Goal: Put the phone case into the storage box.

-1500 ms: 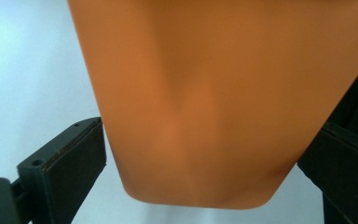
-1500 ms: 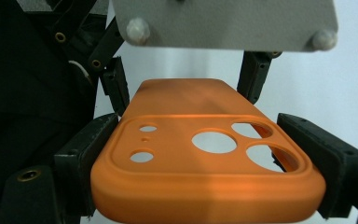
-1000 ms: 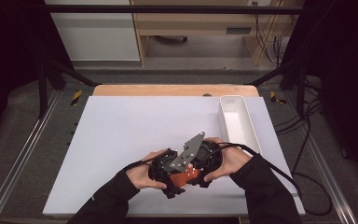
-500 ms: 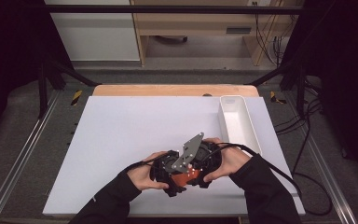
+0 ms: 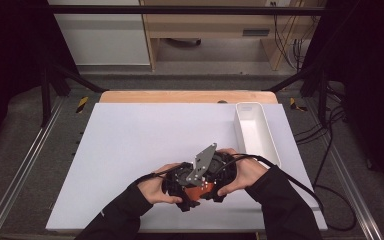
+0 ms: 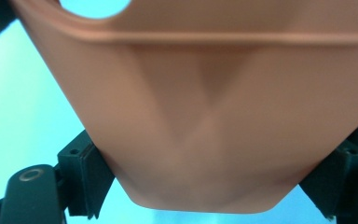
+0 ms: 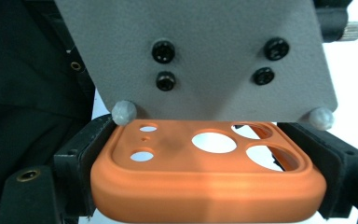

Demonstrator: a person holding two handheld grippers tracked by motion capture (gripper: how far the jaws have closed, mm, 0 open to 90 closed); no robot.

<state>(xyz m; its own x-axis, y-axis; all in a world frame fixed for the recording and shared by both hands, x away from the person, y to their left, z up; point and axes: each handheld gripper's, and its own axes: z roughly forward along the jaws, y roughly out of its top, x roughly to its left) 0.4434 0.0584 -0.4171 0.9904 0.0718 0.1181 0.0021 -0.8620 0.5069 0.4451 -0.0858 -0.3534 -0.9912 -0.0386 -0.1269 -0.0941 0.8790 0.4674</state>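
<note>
Where both meet, orange phone case (image 7: 205, 177) between right gripper (image 7: 209, 186) pads.

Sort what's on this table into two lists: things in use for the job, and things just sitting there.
In use:
- orange phone case, clamped across its width by the right hand-held gripper
- left hand-held gripper, its jaws have just been closing, the case between them

Just sitting there:
- white tray, at the mat's right edge
- white mat

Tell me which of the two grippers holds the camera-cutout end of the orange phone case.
The right gripper: its jaws clamp the end of the orange phone case with the round lens holes. The left gripper flanks the plain end.
</note>
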